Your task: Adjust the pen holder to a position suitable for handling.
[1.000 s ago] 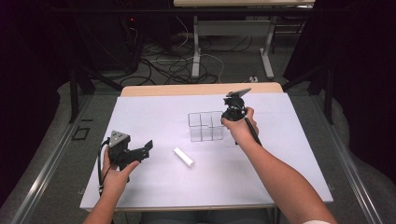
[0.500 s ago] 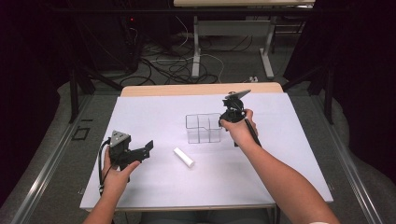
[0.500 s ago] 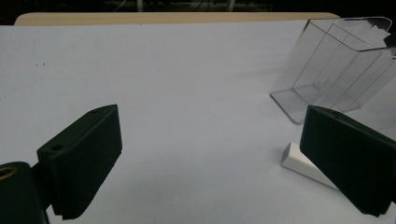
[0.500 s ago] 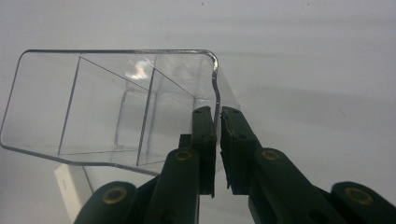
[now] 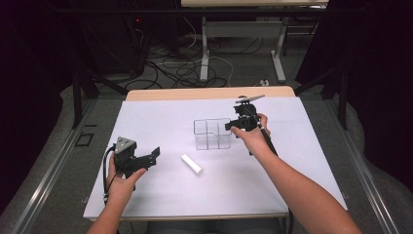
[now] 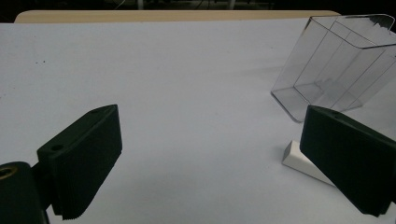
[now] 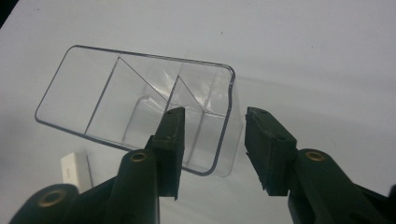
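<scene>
Clear plastic organizer stands upright, split into compartments.

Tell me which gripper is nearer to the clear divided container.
Right. The right gripper is at the clear divided container, its jaws straddling the end wall. The left gripper sits well off beyond the white block.

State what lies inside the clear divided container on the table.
The clear container holds nothing in its visible compartments; the right tool straddles its end wall, one jaw covering part of the nearest compartment.
</scene>
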{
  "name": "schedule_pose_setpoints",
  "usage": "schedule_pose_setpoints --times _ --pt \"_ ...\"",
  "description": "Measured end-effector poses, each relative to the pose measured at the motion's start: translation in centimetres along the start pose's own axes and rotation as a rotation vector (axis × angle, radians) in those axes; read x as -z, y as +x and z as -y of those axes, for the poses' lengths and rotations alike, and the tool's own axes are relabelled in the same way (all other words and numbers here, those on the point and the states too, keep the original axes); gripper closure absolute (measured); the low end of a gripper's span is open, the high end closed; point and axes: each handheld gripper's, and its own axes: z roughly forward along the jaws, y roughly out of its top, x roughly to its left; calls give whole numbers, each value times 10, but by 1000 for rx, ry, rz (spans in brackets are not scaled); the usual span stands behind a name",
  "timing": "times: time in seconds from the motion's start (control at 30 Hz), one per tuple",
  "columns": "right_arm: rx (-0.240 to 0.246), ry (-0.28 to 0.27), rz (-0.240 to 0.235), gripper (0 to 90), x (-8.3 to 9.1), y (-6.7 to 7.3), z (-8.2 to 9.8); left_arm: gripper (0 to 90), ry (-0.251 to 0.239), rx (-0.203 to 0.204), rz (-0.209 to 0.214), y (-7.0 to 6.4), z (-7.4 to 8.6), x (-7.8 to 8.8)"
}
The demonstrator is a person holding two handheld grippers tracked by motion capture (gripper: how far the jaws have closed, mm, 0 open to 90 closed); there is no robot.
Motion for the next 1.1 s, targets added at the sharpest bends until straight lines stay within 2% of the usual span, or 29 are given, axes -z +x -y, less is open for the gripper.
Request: schedule_pose_setpoints --times 0.03,0.13,0.2,0.23,0.27,0.3,0.37,0.43,0.5,0.67,0.77,0.83,0.9,1.0,1.1 --pt "0 0 0 574 0 0 0 56 0 1 1 0 0 0" --pt "61 -33 -16 553 6 3 3 56 2 1 2 -1 0 -1" --pt "74 -39 -12 542 8 5 3 56 3 2 3 -1 0 -2" --pt "132 -43 -26 516 12 6 4 56 7 -1 3 -1 0 -2" --pt "152 -36 -45 479 13 7 4 56 7 -1 4 -1 0 -2" --pt "152 -36 -45 479 13 7 4 56 7 -1 4 -1 0 -2" --pt "187 -12 -84 470 13 8 5 56 5 -1 4 -2 1 -3" --pt "228 -10 -82 475 17 13 8 56 5 -1 4 -2 0 -3" --pt "243 -15 -80 475 19 15 9 56 5 5 5 -2 0 -3" --pt "268 -1 -113 463 21 21 12 56 6 -1 6 -2 0 -3" --pt "310 7 -122 431 22 25 14 56 7 -4 2 -2 1 -2" --pt "314 -8 -137 420 21 27 16 56 9 -4 1 -2 1 -2" --pt "358 -4 -149 399 21 35 18 56 6 -5 0 -1 1 -1" --pt "382 -17 -171 356 19 40 19 56 6 -7 -4 -1 1 0" --pt "393 -8 -188 348 16 44 21 56 6 -7 -5 0 1 0"
